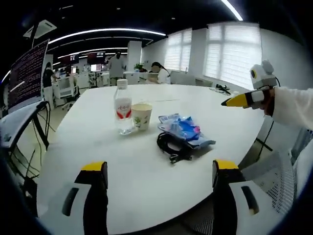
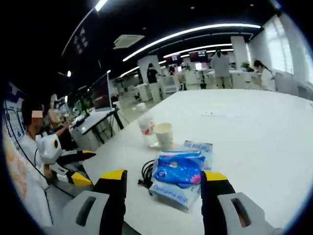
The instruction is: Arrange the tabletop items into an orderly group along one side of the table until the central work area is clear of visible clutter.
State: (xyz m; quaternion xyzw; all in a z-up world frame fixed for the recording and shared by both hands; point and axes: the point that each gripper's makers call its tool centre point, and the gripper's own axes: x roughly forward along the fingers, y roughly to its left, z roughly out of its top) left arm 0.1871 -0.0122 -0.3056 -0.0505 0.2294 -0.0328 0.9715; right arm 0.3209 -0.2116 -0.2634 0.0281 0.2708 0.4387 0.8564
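On the white desk (image 1: 146,166), left to right in the left gripper view: a water bottle (image 1: 122,107), a paper cup (image 1: 142,116) just beside it, a coiled black cable (image 1: 172,145), and a blue packet (image 1: 185,129) touching the cable. The left hand-held gripper (image 1: 159,178) and the right hand-held gripper (image 2: 162,183) both hover spread, holding nothing

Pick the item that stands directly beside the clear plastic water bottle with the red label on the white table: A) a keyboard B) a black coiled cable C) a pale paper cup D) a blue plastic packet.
C: the pale paper cup stands upright right next to the clear plastic water bottle, while the blue plastic packet and black coiled cable lie apart from it.
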